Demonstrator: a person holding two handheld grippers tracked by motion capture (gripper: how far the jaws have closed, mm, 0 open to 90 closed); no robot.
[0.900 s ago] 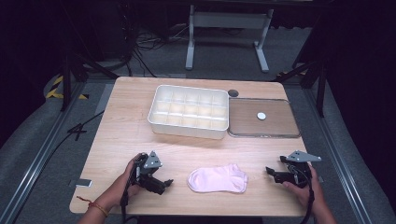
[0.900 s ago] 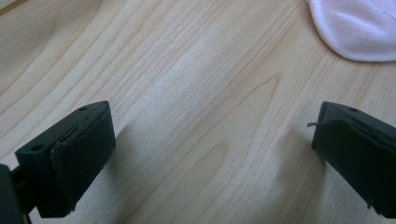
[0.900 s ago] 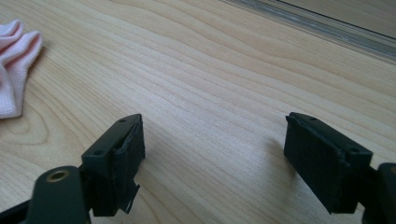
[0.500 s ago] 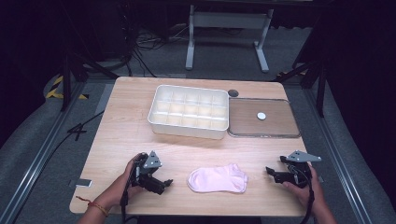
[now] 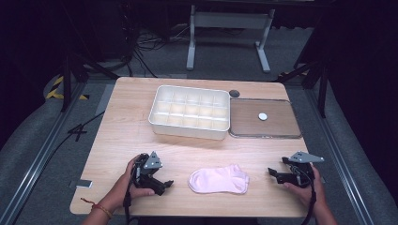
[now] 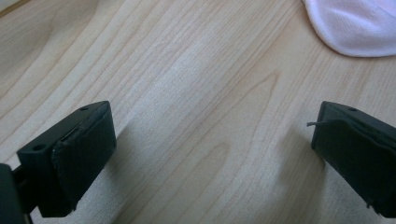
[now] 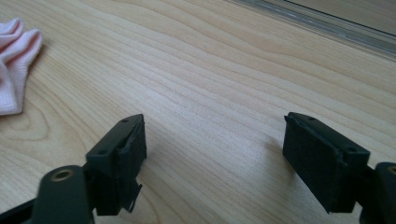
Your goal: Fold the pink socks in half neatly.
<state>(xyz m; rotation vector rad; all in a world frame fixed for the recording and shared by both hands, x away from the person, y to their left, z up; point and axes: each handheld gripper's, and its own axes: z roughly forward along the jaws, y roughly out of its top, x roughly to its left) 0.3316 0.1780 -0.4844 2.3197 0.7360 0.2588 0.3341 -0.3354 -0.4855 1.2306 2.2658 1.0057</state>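
The wooden table carried everything. At its far side sat a white tray split into many small compartments, and just to the right of it lay a flat brown lid with a clear rim and a small white knob on top. A dark round hole showed in the tabletop behind the tray's right corner.

Near the front edge, about midway across, a pale pink sock lay flat on the wood — between the two tools and touching neither. In the left gripper view the sock showed at the upper right corner; in the right gripper view it lay at the far left.

The left gripper rested low over the table to the left of the sock, held in the person's left hand, its jaws standing wide apart with bare wood between them. The right gripper sat to the right of the sock in the right hand — its jaws likewise apart, holding nothing.
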